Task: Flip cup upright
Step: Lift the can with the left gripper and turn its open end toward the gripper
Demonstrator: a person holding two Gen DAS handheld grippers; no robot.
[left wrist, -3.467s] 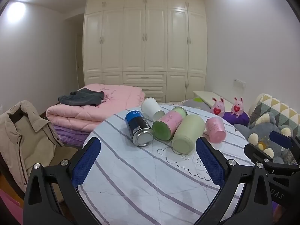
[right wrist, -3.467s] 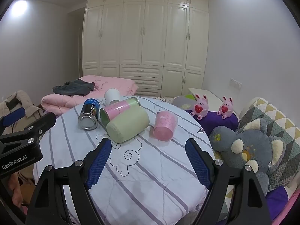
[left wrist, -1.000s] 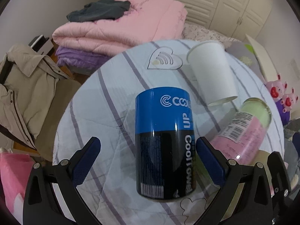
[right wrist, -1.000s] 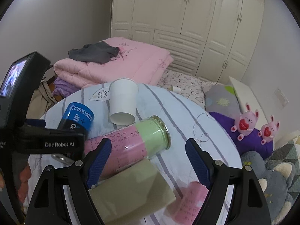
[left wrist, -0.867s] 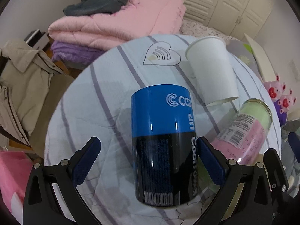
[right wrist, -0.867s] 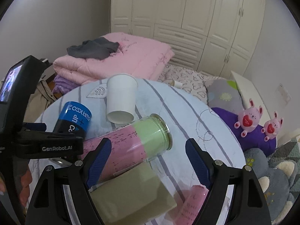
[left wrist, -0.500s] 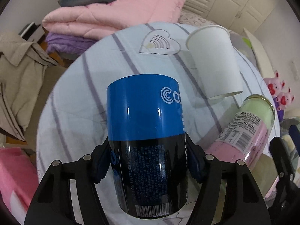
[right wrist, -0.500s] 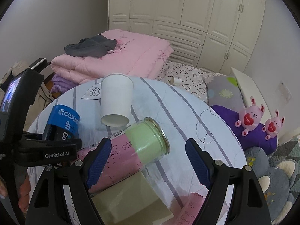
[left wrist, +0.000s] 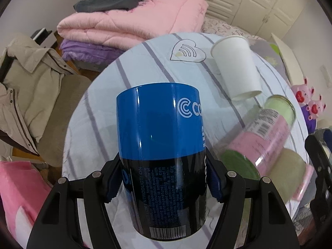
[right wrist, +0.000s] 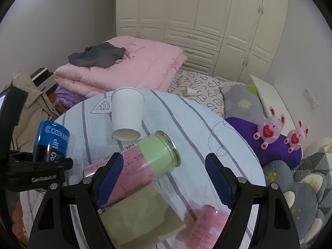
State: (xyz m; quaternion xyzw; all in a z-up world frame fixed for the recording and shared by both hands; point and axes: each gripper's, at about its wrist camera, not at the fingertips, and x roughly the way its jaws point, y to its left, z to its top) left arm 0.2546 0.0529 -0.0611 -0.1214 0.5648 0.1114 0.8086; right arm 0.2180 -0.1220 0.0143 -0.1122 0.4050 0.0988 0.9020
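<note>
My left gripper (left wrist: 164, 182) is shut on a blue and black can (left wrist: 159, 141) and holds it tilted, lifted off the round striped table (left wrist: 132, 70). The can (right wrist: 50, 145) and left gripper (right wrist: 39, 167) also show at the left of the right wrist view. A white paper cup (right wrist: 127, 116) lies on its side at the table's far side. A clear jar with pink and green contents (right wrist: 145, 161) lies on its side. My right gripper (right wrist: 162, 178) is open and empty above this jar. A pale green cup (right wrist: 141, 222) and a pink cup (right wrist: 207, 226) lie below it.
A folded pink quilt (right wrist: 128, 66) with dark clothes on it lies behind the table. A beige jacket (left wrist: 27, 95) hangs at the left. Plush toys (right wrist: 280, 132) and cushions lie to the right. White wardrobes (right wrist: 197, 20) line the back wall.
My left gripper closed on the blue can and raised its far end off the table. My right gripper stayed open and moved in over the pink and green jar.
</note>
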